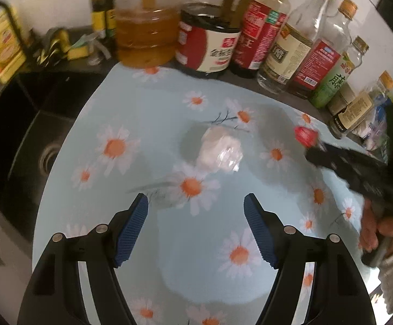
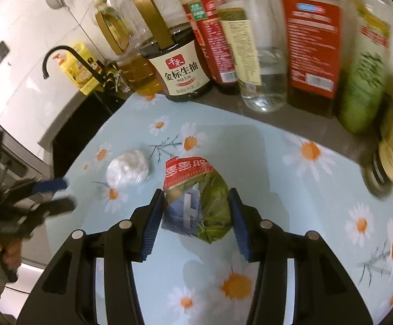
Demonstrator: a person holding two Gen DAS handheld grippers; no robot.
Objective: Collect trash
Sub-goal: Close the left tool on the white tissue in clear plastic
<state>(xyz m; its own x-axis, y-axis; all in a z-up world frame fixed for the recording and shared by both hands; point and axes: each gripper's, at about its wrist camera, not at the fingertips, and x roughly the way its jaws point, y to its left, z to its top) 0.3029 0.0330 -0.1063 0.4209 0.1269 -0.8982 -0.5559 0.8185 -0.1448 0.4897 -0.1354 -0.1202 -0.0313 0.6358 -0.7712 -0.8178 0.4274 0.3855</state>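
Observation:
A crumpled white ball of plastic wrap (image 1: 220, 149) lies on the daisy-print tablecloth (image 1: 131, 103). My left gripper (image 1: 196, 200) hovers just short of it, open, with nothing between its blue pads. My right gripper (image 2: 196, 192) is shut on a crumpled snack wrapper (image 2: 191, 173) printed red, green and blue, its pads pressing both sides. In the left wrist view the right gripper (image 1: 311, 149) comes in from the right with the red wrapper (image 1: 304, 135) at its tip. In the right wrist view the white ball (image 2: 128, 169) lies left of the wrapper, and the left gripper (image 2: 67, 193) is blurred at the far left.
A row of sauce and oil bottles (image 1: 212, 46) (image 2: 180, 67) lines the back edge of the cloth. A dark sink (image 1: 20, 124) with a black tap (image 2: 61, 54) drops off to the left, with yellow sponges (image 1: 71, 46) behind it. A hand (image 1: 380, 230) grips the right tool.

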